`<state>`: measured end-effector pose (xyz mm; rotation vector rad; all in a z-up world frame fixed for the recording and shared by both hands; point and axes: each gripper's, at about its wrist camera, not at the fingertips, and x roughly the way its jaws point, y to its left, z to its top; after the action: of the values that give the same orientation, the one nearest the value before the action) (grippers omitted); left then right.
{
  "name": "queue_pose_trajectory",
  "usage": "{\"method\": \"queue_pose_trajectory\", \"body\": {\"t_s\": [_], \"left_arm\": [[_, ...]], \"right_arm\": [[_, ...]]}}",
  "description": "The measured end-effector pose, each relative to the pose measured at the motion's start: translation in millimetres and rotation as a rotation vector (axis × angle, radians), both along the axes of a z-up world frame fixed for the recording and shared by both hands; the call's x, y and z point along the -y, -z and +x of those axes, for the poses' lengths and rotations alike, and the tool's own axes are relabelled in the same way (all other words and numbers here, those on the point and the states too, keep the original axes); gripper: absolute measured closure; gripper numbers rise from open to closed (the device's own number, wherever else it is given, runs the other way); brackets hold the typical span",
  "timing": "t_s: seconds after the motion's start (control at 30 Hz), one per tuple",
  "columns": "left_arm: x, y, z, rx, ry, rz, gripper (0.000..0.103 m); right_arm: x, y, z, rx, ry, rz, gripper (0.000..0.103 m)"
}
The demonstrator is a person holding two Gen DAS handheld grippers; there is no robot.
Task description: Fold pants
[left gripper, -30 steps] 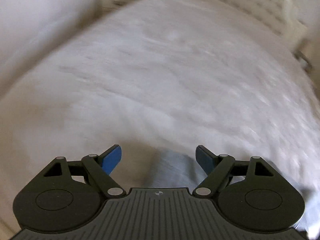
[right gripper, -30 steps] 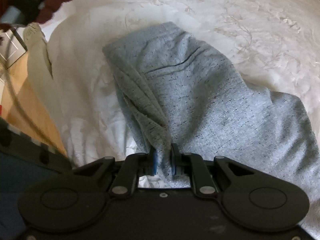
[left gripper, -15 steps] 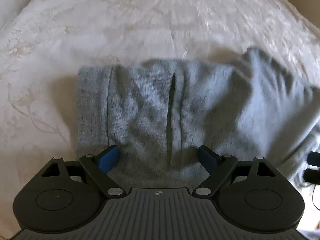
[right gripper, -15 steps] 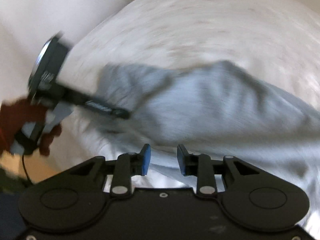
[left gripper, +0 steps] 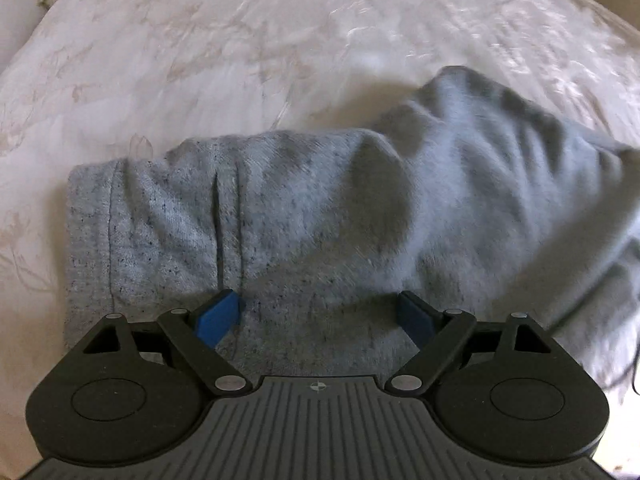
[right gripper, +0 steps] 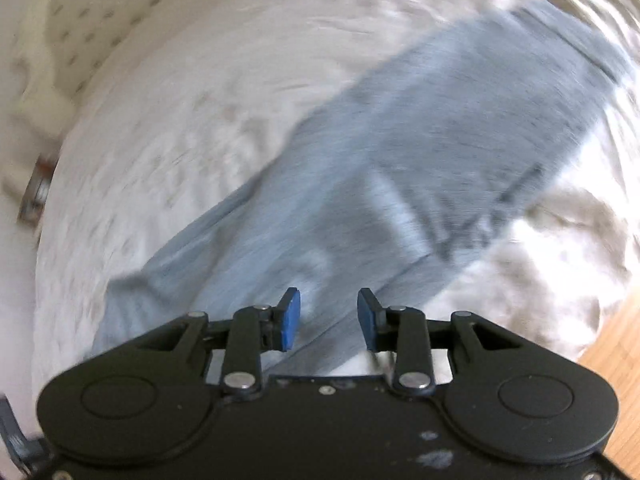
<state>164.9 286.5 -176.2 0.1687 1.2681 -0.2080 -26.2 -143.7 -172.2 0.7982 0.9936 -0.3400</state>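
Note:
The grey sweatpants (left gripper: 320, 216) lie on the white bed. In the left wrist view they spread across the frame, flat at the left and bunched up at the right. My left gripper (left gripper: 320, 314) is wide open just above the near edge of the pants, holding nothing. In the blurred right wrist view the pants (right gripper: 420, 168) run diagonally from lower left to upper right. My right gripper (right gripper: 328, 318) is open over their near part, and nothing sits between its blue pads.
The white patterned bedspread (left gripper: 240, 40) fills the space around the pants. A tufted headboard (right gripper: 80, 12) stands at the upper left of the right wrist view. Wooden floor (right gripper: 616, 344) shows past the bed's edge at the lower right.
My right gripper has let go of the pants, opened, and swung round fast over them. My left gripper has tilted down from the bare bed and closed in on the pants.

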Motion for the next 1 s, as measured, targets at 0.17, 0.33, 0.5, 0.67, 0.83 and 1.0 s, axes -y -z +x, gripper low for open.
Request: {"method": "queue_pose_trajectory", "body": {"t_s": [0.17,0.33,0.5,0.67,0.83,1.0], "left_arm": [[5.2,0.3,13.6,-0.006,-0.053,0.025,0.017],[12.4,1.8,17.0,-0.008,-0.086,0.047,0.017],[13.2,-4.7,19.1,0.001,-0.121,0.059,0.017],[10.6,-17.3,15.8,0.032,-0.203,0.039,0.017],[5.1,-44.5,-4.0,0.09,-0.296,0.006,0.017],[-6.3,-65.2,-34.6,0.128,-0.402,-0.028,0.017]], "right_arm": [[34.8,20.9,-5.2,-0.027,0.092,0.094,0.06],[52.4,34.2,0.3,-0.037,0.117,0.198,0.097],[49.3,-1.0,7.9,-0.05,-0.033,0.041,0.099],[54.1,8.4,2.4,-0.141,-0.15,0.017,0.093],[60.7,-14.9,16.3,-0.068,-0.287,0.039,0.085],[46.6,-62.2,33.4,0.067,-0.538,-0.016,0.08]]}}
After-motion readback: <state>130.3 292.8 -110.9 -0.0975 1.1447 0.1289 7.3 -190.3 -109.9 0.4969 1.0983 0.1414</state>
